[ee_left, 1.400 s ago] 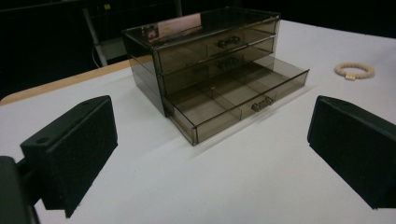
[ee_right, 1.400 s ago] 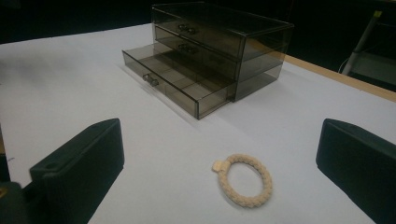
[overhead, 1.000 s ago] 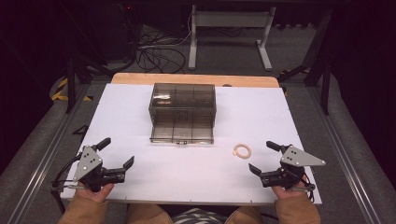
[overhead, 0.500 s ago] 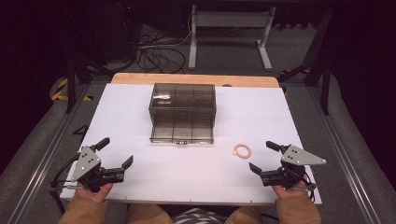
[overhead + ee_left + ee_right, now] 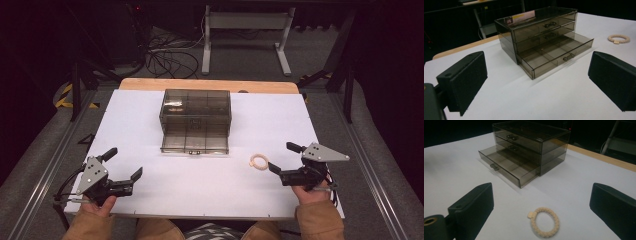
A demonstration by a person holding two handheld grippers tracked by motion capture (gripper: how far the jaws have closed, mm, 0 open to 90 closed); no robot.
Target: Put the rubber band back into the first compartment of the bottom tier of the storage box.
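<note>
**While both grippers sit spread near the table's front edge, the ring lies untouched**

With nothing gripped on either side, the scene is read as follows.

- Left gripper (image 5: 122,165): held low over the white table (image 5: 280,115) at its near left corner. Jaws are set wide apart, nothing between them. In the left gripper view the drawer box (image 5: 541,32) is framed between the two black jaws, well ahead of them.
- Right gripper (image 5: 284,157): held at the near right of the table. Jaws are likewise spread wide, nothing pinched. Its jaws are pointed toward the ring.
- Ring (image 5: 259,161): a small cream braided loop, laid flat on the white surface, just beside the right gripper's jaw tips and not touched by them. In the right gripper view the ring (image 5: 545,222) is seen on the table between the two jaws, closer to the left one.
- Drawer box (image 5: 196,120): smoky transparent plastic, three drawers stacked. The bottom drawer (image 5: 506,168) is pulled out toward the person; the upper two are pushed in. The open drawer's divided compartments hold nothing visible.
- Ring and box are kept apart; the ring sits to the right of the open drawer's front corner.
</note>
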